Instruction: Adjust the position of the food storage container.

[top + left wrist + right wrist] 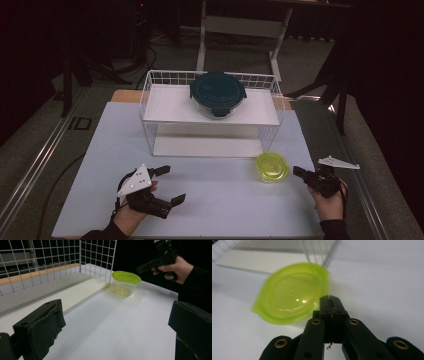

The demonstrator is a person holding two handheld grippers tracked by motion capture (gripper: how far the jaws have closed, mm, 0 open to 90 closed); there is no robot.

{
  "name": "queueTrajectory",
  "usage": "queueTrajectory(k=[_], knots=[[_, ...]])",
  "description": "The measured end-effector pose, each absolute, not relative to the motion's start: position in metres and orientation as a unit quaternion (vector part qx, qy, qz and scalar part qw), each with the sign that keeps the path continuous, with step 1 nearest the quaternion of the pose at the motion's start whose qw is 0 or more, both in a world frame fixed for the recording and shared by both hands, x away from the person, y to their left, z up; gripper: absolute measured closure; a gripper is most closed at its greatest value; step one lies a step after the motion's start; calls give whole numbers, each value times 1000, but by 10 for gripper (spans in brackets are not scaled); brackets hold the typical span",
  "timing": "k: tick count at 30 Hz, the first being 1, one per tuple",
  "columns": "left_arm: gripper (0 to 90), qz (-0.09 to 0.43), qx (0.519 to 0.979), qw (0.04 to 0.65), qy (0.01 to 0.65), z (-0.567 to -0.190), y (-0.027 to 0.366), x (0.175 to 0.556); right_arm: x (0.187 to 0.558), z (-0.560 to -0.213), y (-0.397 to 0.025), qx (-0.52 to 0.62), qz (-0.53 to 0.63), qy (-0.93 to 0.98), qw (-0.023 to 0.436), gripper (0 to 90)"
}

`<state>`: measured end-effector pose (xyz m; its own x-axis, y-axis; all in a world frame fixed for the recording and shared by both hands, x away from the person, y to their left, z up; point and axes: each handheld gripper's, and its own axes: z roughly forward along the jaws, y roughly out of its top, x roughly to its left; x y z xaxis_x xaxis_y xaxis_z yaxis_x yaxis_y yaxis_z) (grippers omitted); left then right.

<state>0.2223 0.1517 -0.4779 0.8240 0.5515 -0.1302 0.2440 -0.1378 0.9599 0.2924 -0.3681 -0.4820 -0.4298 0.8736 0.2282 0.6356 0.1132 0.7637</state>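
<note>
A small clear tub with a yellow-green lid stands on the white table just in front of the wire rack's right corner. My right gripper sits a short way to its right, pointing at it, jaws shut with nothing between them. In the right gripper view the shut tips come close to the lid's near rim. My left gripper rests at the front left, jaws wide open and empty. Its view looks across bare table between the pads to the tub and the other hand.
A white wire rack with two shelves stands at the middle back. A round glass container with a dark teal lid sits on its upper shelf. The white mat stretches between the two grippers. The surroundings beyond the table are dark.
</note>
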Motion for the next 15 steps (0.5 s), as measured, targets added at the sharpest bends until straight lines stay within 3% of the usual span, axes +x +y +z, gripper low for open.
queueTrajectory(k=[15], knots=[[0, 129, 749, 596, 260, -480, 149, 222, 310, -520, -366, 539, 399, 734, 104, 900]])
